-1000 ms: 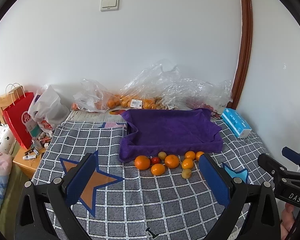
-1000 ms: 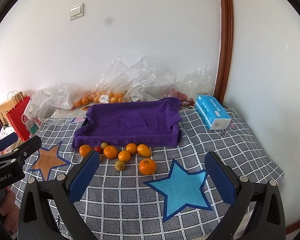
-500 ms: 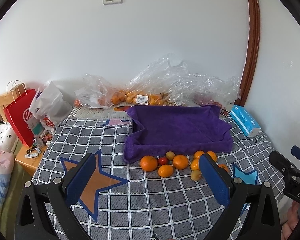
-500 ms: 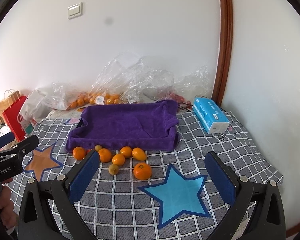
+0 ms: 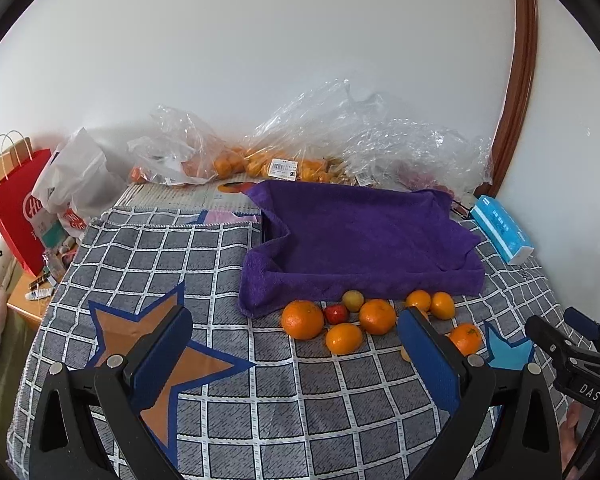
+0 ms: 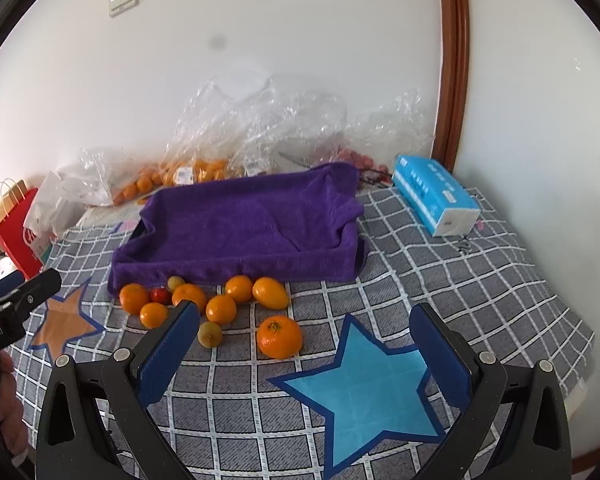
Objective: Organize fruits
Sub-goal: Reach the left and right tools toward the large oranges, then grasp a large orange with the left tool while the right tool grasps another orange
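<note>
Fruit is gathered in a loose cluster on the checked cloth point(image 6: 480, 280), just in front of the near edge of the purple towel point(image 6: 252, 224). A large orange point(image 5: 302, 319) sits at the left of the cluster, with a small red fruit point(image 5: 336, 313) just beside it and a yellowish one point(image 5: 353, 300) close against the towel's edge. Another orange point(image 5: 377, 316) and a smaller one point(image 5: 343, 338) are found near the middle. A single orange with a green stem spot point(image 6: 279, 337) lies a little apart on the near side, and a pale yellow fruit point(image 6: 209, 334) is seen to its left. The towel is draped over a shallow tray shape, and nothing is seen lying on it.

The left gripper point(image 5: 296, 364) is held above the cloth with its blue pads wide apart and nothing between them. The right gripper point(image 6: 306, 354) is likewise spread and empty, above a blue star point(image 6: 364, 384) on the cloth. An orange star point(image 5: 152, 344) is seen on the left side.

Clear plastic bags point(image 5: 300, 148) with more oranges are piled against the wall behind the towel. A blue tissue pack point(image 6: 436, 194) lies to the right, and a red paper bag point(image 5: 16, 208) stands at the far left.
</note>
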